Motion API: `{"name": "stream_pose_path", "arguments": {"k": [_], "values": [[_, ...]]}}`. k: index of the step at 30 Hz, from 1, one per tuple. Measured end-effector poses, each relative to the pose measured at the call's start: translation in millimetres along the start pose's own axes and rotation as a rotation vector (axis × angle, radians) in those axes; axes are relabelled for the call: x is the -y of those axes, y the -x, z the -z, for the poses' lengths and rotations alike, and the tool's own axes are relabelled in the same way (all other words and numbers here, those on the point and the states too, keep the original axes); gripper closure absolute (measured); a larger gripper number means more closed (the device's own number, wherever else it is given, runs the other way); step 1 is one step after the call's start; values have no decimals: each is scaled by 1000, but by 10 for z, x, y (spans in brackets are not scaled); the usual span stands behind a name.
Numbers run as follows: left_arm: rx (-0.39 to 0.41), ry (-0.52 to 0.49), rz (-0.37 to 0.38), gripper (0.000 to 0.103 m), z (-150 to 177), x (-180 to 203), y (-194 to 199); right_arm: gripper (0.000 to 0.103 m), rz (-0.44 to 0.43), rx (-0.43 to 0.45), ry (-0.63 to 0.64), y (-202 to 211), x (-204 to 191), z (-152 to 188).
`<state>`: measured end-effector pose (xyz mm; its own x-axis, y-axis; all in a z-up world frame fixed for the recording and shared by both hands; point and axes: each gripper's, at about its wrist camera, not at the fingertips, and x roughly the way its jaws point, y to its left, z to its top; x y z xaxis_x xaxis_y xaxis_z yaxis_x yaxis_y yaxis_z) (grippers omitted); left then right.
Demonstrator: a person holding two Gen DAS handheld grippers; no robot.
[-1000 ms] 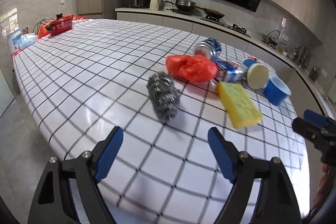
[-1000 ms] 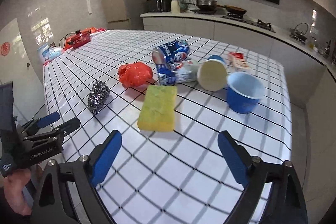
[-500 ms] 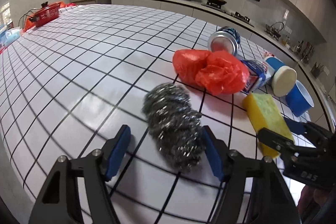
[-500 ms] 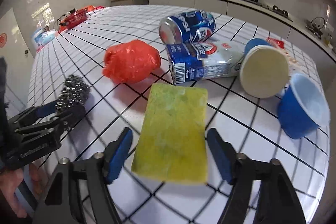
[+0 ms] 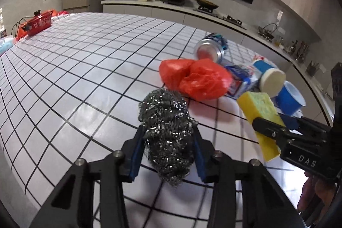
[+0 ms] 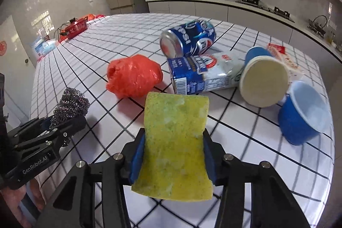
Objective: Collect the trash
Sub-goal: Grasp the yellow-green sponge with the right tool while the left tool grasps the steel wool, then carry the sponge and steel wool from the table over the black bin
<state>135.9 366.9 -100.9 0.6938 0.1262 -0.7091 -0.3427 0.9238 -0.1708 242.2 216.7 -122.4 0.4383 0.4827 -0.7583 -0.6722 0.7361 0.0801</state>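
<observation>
Right wrist view is showing the checked table [image 6: 267,168] filling the frame, with trash lying across its middle: a blue can [image 6: 188,40] at upper centre, a carton [image 6: 203,76] below it, a red bag [image 6: 133,76] at centre left, two blue cups [image 6: 303,112] at right. The right gripper [image 6: 174,153] is pinching the yellow sponge [image 6: 175,142] at bottom centre, bowing it between the blue pads. In the left wrist view the left gripper [image 5: 168,155] is squeezing the steel scourer [image 5: 167,131] at bottom centre. Whether either piece is clearing the table is hard to judge. Slipping looks like the risk: the bowed sponge may spring free, and the scourer's loose wire may be snagging the cloth.
</observation>
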Motion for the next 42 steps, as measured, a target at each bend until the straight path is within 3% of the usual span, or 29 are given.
{"name": "stream_pose_path", "arguments": {"k": [13, 42], "values": [[34, -72, 55, 60, 139, 596, 383, 52, 55, 74, -49, 960, 422, 376], [0, -327, 346, 60, 822, 2791, 824, 52, 302, 154, -271, 2886, 1918, 1769]]}}
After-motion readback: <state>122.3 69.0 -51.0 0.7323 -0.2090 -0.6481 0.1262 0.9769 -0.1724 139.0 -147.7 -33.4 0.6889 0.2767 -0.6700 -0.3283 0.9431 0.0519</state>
